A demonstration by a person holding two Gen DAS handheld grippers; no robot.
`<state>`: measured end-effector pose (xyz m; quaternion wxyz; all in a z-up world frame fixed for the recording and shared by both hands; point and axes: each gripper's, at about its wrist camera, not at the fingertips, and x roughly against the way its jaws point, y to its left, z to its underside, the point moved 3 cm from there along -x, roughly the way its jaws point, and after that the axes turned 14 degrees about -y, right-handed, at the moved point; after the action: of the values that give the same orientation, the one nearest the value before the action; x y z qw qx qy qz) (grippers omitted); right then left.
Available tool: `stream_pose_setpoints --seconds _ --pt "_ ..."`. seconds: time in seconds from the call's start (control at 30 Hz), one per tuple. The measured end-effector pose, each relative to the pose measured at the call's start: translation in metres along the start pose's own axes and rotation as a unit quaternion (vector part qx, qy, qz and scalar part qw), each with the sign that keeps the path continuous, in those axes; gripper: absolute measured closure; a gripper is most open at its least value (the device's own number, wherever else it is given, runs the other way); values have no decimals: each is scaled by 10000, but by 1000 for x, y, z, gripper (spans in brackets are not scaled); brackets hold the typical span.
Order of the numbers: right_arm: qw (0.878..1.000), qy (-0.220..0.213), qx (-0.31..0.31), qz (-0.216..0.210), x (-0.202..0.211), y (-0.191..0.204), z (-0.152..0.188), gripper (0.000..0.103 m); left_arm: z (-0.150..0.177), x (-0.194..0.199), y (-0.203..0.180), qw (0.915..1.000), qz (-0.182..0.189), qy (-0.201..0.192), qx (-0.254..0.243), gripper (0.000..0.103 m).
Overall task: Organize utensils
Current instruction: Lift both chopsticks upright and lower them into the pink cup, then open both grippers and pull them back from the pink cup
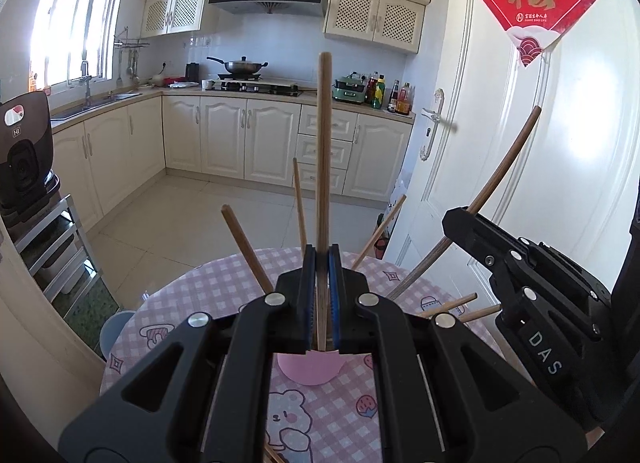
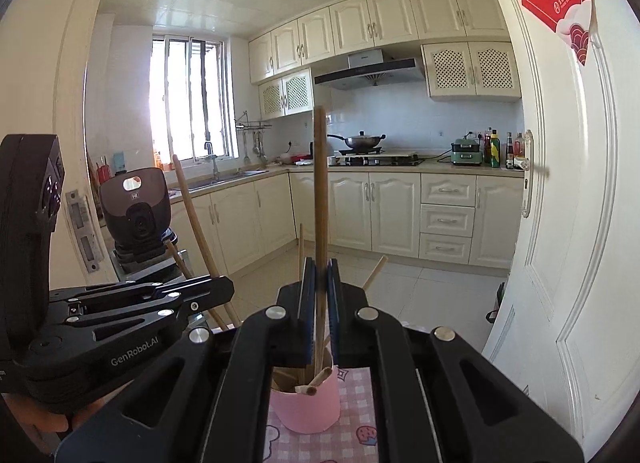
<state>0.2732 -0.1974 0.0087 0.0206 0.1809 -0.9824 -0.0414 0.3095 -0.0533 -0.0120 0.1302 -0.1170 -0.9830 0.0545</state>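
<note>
My left gripper [image 1: 322, 253] is shut on a wooden chopstick [image 1: 323, 151] that stands upright above a pink cup [image 1: 312, 369]. My right gripper [image 2: 320, 267] is shut on another wooden chopstick [image 2: 320, 191], upright, its lower end over the pink cup [image 2: 306, 407]. The cup holds several chopsticks [image 2: 310, 383] that fan outward. The right gripper also shows at the right of the left wrist view [image 1: 456, 223], with its chopstick [image 1: 500, 179] slanting up. The left gripper shows at the left of the right wrist view [image 2: 224, 287].
The cup stands on a round table [image 1: 200, 303] with a pink checked cloth. A white door [image 1: 540, 167] is close on the right. A dark appliance [image 1: 24, 151] sits on a rack at the left. Kitchen cabinets [image 1: 248, 139] are far behind.
</note>
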Motion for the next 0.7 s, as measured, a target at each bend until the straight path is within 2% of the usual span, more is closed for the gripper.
stream_pose_setpoints --seconds 0.13,0.3,0.37,0.5,0.7 --pt "9999 104 1 -2 2 2 6 99 7 -1 1 9998 -82 149 -43 96" --pt "9999 150 3 35 7 3 9 98 8 4 3 9998 -150 139 65 96" --pt "9999 152 -19 18 10 5 8 98 8 8 4 9997 -63 155 174 96" --pt "9999 154 -25 18 17 8 6 98 7 16 3 9998 -129 122 126 96" --pt "9999 57 -92 39 32 12 -4 84 9 33 5 9996 -155 177 146 94"
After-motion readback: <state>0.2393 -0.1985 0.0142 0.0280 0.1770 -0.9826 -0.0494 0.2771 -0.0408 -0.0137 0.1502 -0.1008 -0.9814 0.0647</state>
